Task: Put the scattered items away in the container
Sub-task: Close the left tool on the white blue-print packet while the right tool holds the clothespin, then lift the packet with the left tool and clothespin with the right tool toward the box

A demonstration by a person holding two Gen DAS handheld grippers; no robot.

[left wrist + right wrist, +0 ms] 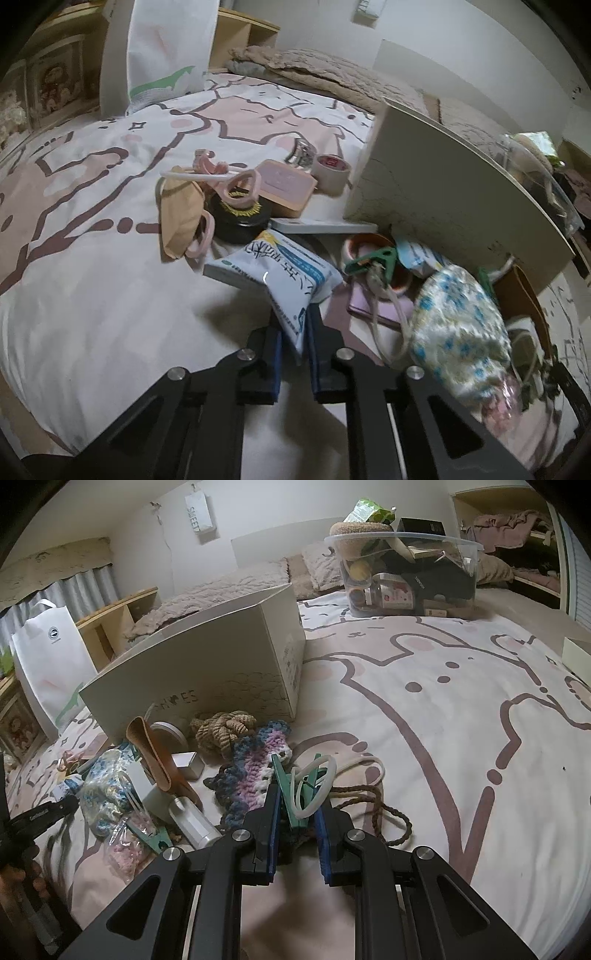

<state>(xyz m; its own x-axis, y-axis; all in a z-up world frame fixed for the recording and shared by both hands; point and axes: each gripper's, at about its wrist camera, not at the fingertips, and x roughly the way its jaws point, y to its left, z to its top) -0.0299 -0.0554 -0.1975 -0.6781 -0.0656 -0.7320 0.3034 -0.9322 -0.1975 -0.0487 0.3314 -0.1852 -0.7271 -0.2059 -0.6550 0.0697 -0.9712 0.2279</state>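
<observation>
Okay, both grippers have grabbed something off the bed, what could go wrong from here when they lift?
1. The left gripper pinches only the corner of the blue-and-white packet, so it may swing or slip out.
2. The green clothespin in the right gripper has a white cord looped around it, which may drag along or snag the braided brown cord.
3. The cream shoe box stands close behind the clutter and may get bumped.

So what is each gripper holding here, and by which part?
Left gripper pinches the blue-and-white packet by its near corner. Right gripper clamps the green clothespin at its near end.
</observation>
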